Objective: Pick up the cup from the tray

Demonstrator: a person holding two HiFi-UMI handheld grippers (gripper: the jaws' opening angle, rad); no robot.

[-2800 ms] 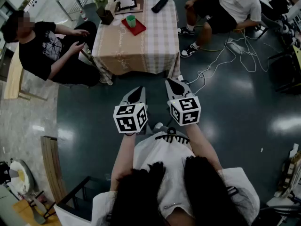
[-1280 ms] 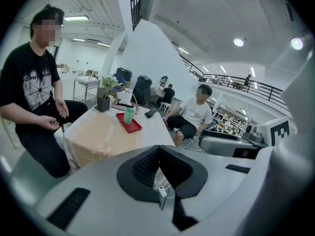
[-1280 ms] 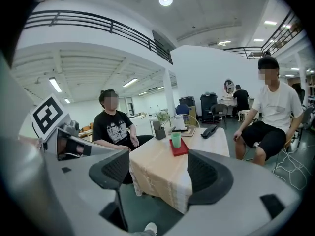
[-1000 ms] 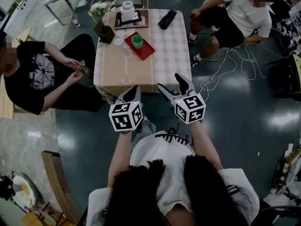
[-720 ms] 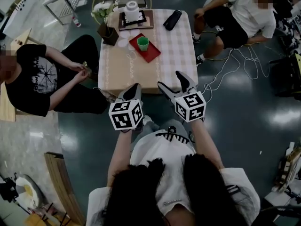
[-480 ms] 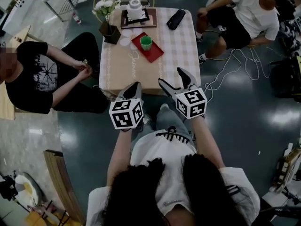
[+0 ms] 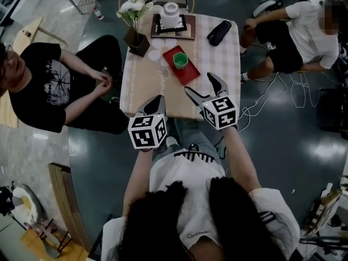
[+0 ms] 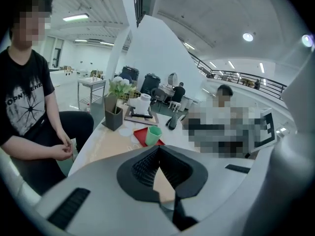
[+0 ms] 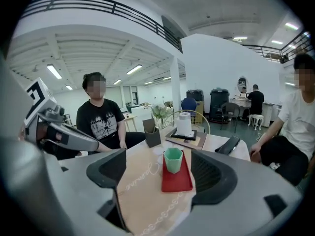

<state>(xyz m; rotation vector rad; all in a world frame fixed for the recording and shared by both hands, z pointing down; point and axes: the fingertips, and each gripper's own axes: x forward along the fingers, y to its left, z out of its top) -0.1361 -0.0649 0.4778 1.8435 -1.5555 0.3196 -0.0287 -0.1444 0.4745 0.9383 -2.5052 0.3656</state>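
A green cup stands upright on a red tray near the middle of a small cloth-covered table. My right gripper hovers at the table's near edge, well short of the tray. Its jaws have just been opening and stand wide with nothing between them. In the right gripper view the cup and tray show far off through the gap of the right gripper. My left gripper is shut and empty at the near edge. The left gripper sees the cup beyond its tips.
On the table's far side are a dark vase with white flowers, a white roll on a brown board and a black case. One person in black sits at the left, another in white at the right. Cables trail on the floor.
Both grippers have moved forward to the table's near edge, and the table now looks nearer in the head view. The right jaws have spread wider; the left jaws stay together.
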